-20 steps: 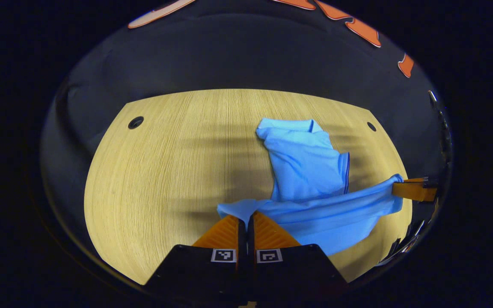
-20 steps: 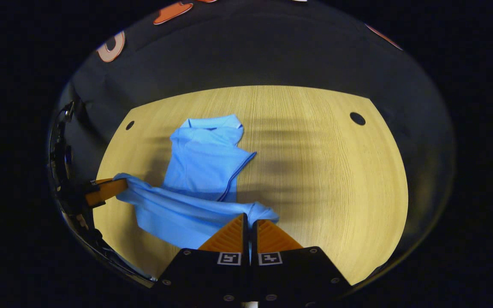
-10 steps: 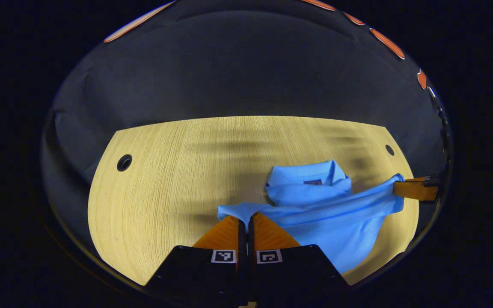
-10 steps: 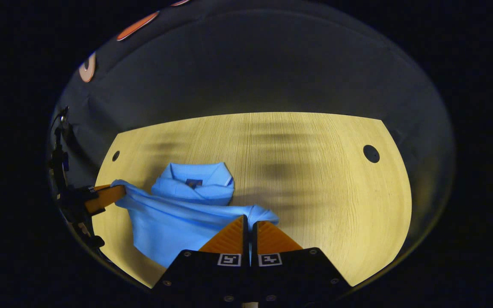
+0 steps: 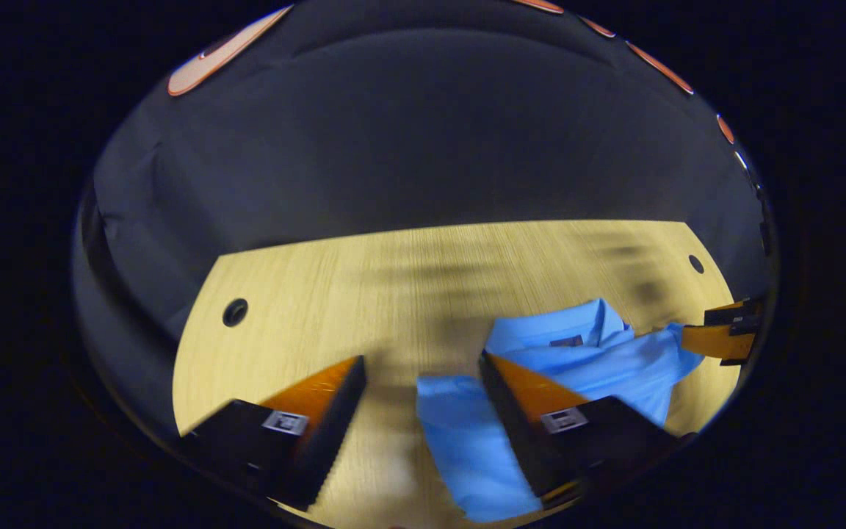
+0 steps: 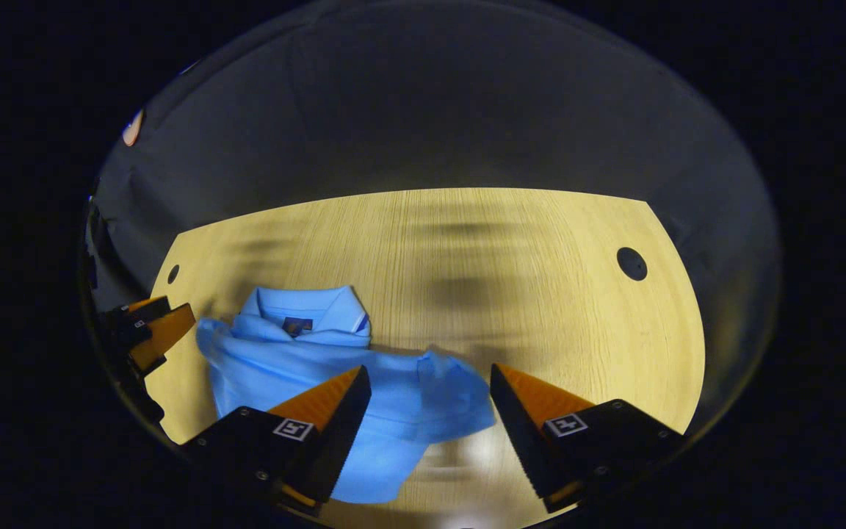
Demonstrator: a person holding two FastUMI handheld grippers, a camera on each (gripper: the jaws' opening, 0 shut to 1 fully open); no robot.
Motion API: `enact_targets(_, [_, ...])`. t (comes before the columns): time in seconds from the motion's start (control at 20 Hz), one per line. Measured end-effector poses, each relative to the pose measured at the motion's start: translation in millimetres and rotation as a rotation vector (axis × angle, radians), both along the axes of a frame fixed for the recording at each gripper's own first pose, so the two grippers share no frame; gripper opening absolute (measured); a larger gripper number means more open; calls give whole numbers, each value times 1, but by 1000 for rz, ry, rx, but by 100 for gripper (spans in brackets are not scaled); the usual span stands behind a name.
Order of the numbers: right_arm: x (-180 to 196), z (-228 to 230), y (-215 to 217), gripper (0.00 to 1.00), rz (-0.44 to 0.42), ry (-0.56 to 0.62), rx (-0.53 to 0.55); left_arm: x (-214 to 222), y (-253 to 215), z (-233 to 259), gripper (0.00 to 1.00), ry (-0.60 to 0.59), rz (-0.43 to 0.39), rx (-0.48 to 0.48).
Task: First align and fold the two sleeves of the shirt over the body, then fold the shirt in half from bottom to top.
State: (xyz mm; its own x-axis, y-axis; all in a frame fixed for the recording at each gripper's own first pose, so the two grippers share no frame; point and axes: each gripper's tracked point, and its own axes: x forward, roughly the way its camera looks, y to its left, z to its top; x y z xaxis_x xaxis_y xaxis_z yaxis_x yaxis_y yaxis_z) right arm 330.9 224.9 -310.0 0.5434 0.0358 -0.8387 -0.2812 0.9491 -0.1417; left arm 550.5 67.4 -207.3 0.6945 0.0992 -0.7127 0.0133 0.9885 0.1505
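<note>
Nearest in the left gripper view, the left gripper (image 5: 419, 400) spread wide, nothing between its fingers, one corner of the blue polo shirt (image 5: 577, 360) lying loose on the table in the gap. Same in the right gripper view: right gripper (image 6: 430, 411) parted wide over the other corner of the shirt (image 6: 335, 389), gripping nothing. Just beyond the fingers, the bottom hem draped up across the body, reaching close under the collar (image 6: 305, 308), rumpled rather than flat. Sleeves not visible at the sides, so apparently tucked over the body already; bottom-to-top fold looking essentially made, with perhaps only smoothing and squaring of the top edge left. Farther off, bare wooden table (image 6: 540, 279) with a round hole (image 6: 631, 263) toward the far right, then the dark booth wall behind.
</note>
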Motion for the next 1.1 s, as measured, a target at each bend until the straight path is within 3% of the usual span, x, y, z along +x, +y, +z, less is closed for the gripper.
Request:
enact_targets(0.05, [-1,8,1,100,2,-18,5,-2,1,16,99,-36,0,6])
enact_targets(0.45, [-34,115,16,99,69,-257,47,-39,3,148,99,-313,6,-6])
enact_targets(0.65, [-74,164,20,99,97,-385,55,-85,7,197,97,-381,16,-86])
enact_targets(0.95, [-144,215,10,99,96,-510,69,-168,24,257,99,-543,50,-53])
enact_targets(1.1, [-178,233,7,99,79,-550,114,-212,38,270,99,-570,67,-58])
